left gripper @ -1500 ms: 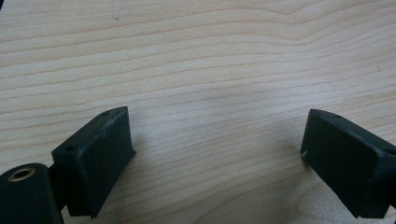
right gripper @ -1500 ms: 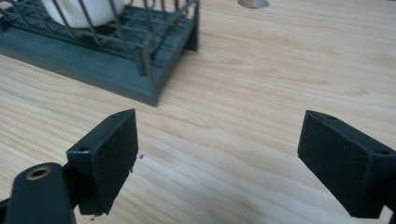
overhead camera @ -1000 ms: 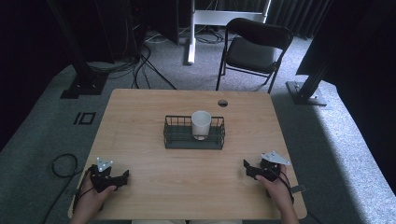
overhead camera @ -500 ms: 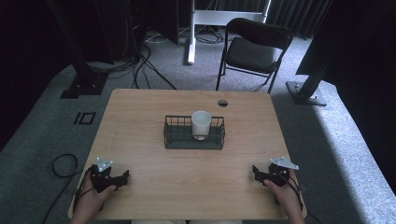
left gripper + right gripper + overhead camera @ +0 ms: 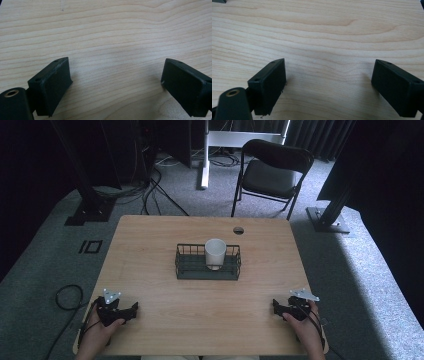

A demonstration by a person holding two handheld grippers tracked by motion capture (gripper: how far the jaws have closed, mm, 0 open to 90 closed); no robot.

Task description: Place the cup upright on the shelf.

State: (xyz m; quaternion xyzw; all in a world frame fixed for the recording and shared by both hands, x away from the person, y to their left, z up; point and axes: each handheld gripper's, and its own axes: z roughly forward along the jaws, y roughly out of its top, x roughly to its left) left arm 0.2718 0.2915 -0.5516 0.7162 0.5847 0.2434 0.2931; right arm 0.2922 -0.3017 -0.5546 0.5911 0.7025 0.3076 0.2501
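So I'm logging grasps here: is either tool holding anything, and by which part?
Nothing is held. The left tool and right tool rest open on the table, apart from the white cup.

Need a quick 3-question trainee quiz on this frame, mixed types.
1. True or false: the white cup stands inside the wire basket.
2. The left gripper jaws are: A) open B) shut on the cup C) shut on nothing.
3. Fill in: the right gripper rests near the table's ____ edge, jaws open.

Key: 1 true; 2 A; 3 near (the person's own).
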